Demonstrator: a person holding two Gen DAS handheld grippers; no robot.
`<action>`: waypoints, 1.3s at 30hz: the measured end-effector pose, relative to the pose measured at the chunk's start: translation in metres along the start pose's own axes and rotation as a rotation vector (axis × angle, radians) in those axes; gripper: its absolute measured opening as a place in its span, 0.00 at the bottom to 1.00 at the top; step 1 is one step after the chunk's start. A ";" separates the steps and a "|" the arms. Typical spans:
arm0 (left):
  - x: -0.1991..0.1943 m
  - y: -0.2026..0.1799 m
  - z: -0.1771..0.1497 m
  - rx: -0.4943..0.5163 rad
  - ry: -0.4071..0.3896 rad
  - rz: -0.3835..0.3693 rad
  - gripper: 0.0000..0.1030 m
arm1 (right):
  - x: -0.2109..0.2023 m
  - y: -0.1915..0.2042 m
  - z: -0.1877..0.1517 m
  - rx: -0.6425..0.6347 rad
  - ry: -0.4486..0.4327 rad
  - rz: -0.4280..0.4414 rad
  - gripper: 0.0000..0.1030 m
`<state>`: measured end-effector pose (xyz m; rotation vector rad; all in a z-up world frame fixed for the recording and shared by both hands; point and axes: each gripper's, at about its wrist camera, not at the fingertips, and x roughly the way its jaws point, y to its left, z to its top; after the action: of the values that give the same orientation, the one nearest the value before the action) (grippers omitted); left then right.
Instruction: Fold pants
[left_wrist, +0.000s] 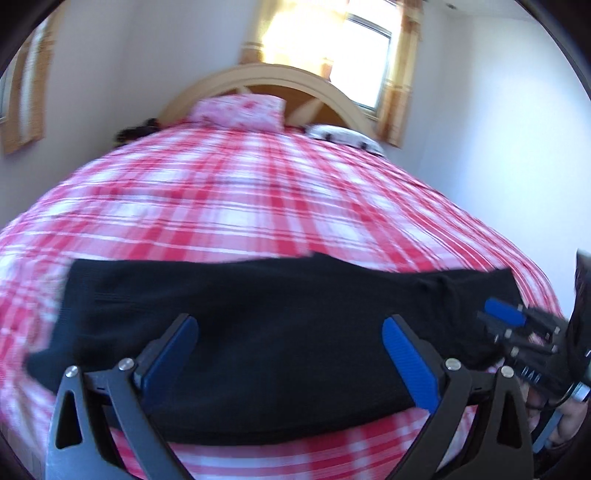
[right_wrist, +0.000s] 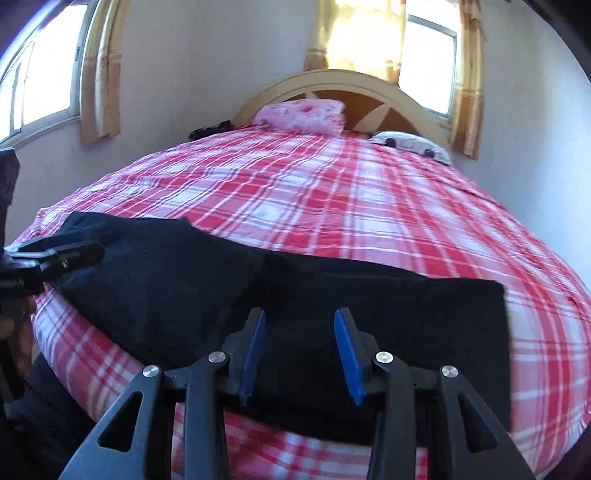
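Black pants (left_wrist: 277, 295) lie flat, folded lengthwise, across the near edge of the bed. My left gripper (left_wrist: 290, 320) hovers just above their left part, jaws wide open with nothing between the blue pads. My right gripper (right_wrist: 300, 312) hangs over the right part of the pants (right_wrist: 388, 306), open with a narrower gap, and no cloth is pinched. Each gripper shows in the other's view: the right gripper (left_wrist: 491, 312) at the pants' right end, the left gripper (right_wrist: 88, 249) at their left end. A hand shows behind each.
The bed (left_wrist: 258, 192) wears a red and white plaid sheet (right_wrist: 369, 206). A pink pillow (right_wrist: 303, 116) and a white patterned pillow (right_wrist: 410, 144) lie by the wooden headboard (right_wrist: 332, 79). Curtained windows stand behind and to the left.
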<state>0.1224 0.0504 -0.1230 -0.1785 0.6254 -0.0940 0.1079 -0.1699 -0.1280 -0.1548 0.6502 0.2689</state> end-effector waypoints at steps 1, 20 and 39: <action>-0.005 0.012 0.002 -0.021 -0.014 0.023 1.00 | 0.007 0.007 0.002 -0.009 0.015 0.012 0.44; 0.014 0.144 -0.005 -0.259 0.083 0.100 1.00 | 0.038 0.064 -0.011 -0.079 0.071 0.102 0.05; 0.039 0.126 0.001 -0.112 0.199 0.155 0.84 | 0.009 0.061 -0.022 -0.095 0.017 0.141 0.46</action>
<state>0.1588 0.1685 -0.1689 -0.2303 0.8415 0.0746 0.0841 -0.1150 -0.1541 -0.2025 0.6662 0.4354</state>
